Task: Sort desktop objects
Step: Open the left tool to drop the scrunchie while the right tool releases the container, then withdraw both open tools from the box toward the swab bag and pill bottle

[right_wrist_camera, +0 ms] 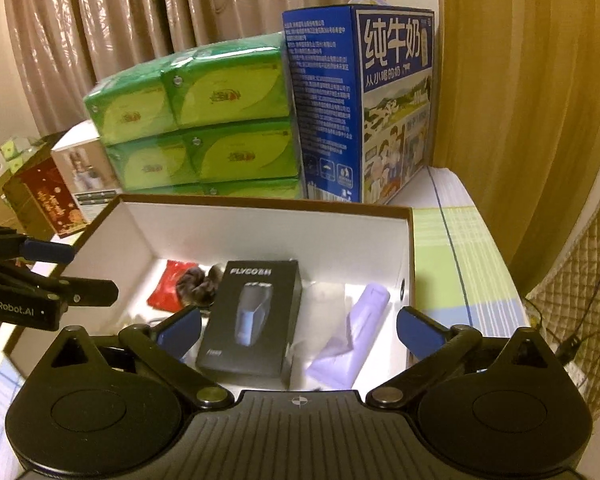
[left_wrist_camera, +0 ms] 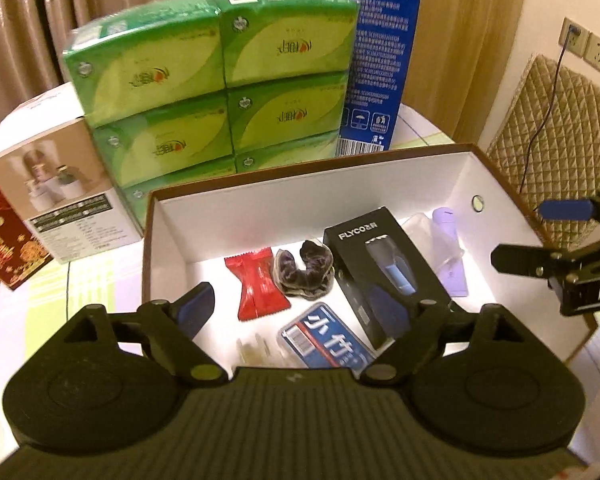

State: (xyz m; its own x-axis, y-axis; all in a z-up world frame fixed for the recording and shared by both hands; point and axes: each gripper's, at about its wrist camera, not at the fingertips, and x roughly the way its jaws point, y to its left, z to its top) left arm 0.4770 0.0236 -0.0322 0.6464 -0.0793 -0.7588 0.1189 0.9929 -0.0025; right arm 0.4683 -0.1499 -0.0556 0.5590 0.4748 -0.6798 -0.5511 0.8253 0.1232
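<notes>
A brown box with a white inside (left_wrist_camera: 204, 224) (right_wrist_camera: 260, 228) holds a black FLYCO shaver box (left_wrist_camera: 384, 268) (right_wrist_camera: 252, 316), a red packet (left_wrist_camera: 258, 284) (right_wrist_camera: 168, 288), a dark hair scrunchie (left_wrist_camera: 306, 270) (right_wrist_camera: 196, 286), a blue-and-white pack (left_wrist_camera: 324, 340) and a lilac item in clear wrap (left_wrist_camera: 450, 256) (right_wrist_camera: 352, 340). My left gripper (left_wrist_camera: 300, 308) is open and empty above the box's near side; it also shows at the left of the right wrist view (right_wrist_camera: 80, 272). My right gripper (right_wrist_camera: 298, 330) is open and empty over the shaver box; it shows at the right of the left wrist view (left_wrist_camera: 540, 236).
Behind the box stand stacked green tissue packs (left_wrist_camera: 216, 80) (right_wrist_camera: 204, 120), a tall blue milk carton (left_wrist_camera: 376, 60) (right_wrist_camera: 364, 108), a white product box (left_wrist_camera: 60, 200) and a red box (left_wrist_camera: 8, 248). A quilted chair back (left_wrist_camera: 552, 132) stands at the right.
</notes>
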